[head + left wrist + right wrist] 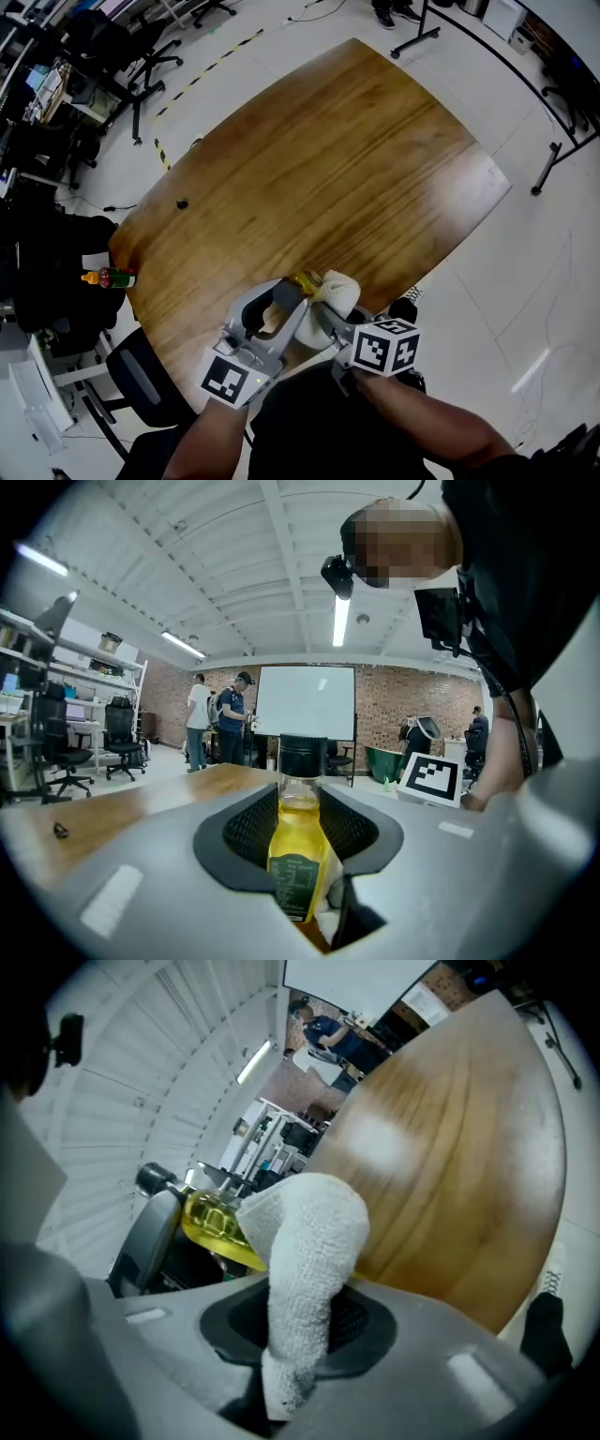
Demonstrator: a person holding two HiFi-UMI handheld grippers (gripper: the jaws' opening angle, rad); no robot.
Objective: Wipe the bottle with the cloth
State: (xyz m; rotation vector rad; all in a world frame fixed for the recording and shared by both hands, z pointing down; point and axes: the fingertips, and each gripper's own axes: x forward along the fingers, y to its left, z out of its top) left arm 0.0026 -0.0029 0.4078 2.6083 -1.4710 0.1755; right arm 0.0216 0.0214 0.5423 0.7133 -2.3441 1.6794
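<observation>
Green label [296, 883] on the bottle [300, 810] (pale print) seems too blurred to read.

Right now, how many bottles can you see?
2. A yellow bottle is clamped in the left gripper; a small bottle lies at the table's left edge. Background clutter may hide more.

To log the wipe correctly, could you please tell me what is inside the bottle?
Yellow liquid shows through the clear bottle, up to the neck below its black cap. The label and the left hand-held gripper hide the lower part.
</observation>
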